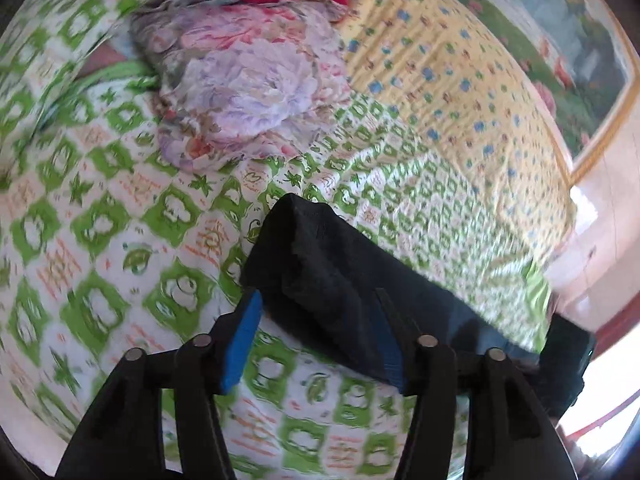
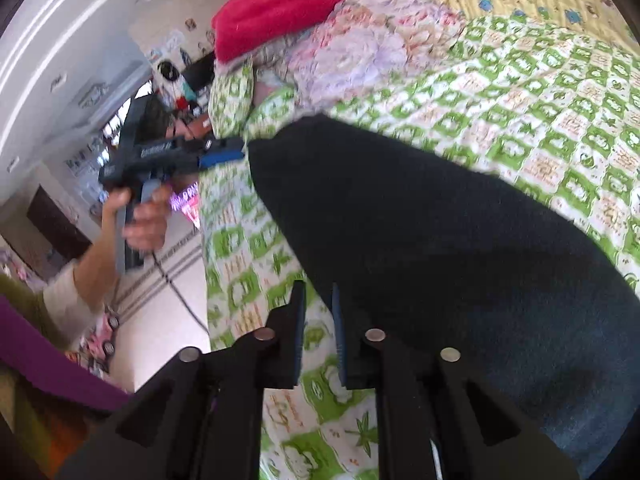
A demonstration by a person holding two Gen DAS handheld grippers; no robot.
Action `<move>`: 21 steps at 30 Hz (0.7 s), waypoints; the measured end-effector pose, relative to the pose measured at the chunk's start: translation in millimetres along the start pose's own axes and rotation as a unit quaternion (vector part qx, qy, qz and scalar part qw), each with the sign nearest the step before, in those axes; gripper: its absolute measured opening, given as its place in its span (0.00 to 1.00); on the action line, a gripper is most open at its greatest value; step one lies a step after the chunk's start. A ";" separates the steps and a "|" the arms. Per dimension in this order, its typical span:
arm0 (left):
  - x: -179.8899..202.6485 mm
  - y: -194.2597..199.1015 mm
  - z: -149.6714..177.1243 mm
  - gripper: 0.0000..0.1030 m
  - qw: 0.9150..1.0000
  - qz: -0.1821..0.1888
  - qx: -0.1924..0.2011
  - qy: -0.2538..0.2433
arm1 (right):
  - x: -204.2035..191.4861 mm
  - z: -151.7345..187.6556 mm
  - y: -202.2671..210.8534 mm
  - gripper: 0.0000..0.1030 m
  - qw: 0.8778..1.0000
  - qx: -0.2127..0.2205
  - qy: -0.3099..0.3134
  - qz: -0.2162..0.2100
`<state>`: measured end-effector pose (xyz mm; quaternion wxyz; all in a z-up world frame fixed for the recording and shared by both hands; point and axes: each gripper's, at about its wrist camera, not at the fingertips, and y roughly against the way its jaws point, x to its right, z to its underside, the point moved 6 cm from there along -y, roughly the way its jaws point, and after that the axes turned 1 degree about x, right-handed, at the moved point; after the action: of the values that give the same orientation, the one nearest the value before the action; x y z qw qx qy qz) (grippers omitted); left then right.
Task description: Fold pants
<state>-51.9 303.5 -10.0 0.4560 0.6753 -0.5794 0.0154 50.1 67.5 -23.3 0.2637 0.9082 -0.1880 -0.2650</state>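
The dark pants [image 2: 460,232] lie folded on the bed, on the green-and-white checked bedspread [image 1: 120,240]. The left gripper [image 1: 316,328] is wide open at one end of the pants; the cloth lies loose between its blue pads, and nothing is pinched. The right gripper [image 2: 318,320] is at the side edge of the pants, open just a crack, with only bedspread showing in the gap. Beyond the pants sits a crumpled flowery cloth [image 1: 248,92], and past it a red blanket [image 2: 288,0]. A hand [image 2: 140,216] holds the left gripper.
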 end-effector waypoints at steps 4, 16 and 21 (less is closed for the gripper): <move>2.5 -5.6 12.1 0.57 0.999 -0.024 -0.004 0.030 | 8.7 -19.7 13.0 0.36 0.999 0.041 -0.027 -0.004; -8.3 -33.0 26.2 0.58 0.996 -0.065 -0.039 0.038 | 84.9 -72.8 42.6 0.36 0.989 0.078 -0.111 0.065; -11.7 -44.7 24.3 0.58 0.995 -0.086 -0.047 0.023 | 122.0 -80.8 16.2 0.36 0.987 0.025 -0.125 0.092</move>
<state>-32.6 293.2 -57.3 0.5001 0.7000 -0.5086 -0.0358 189.9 26.6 -2.3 0.2386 0.8529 -0.3093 -0.3463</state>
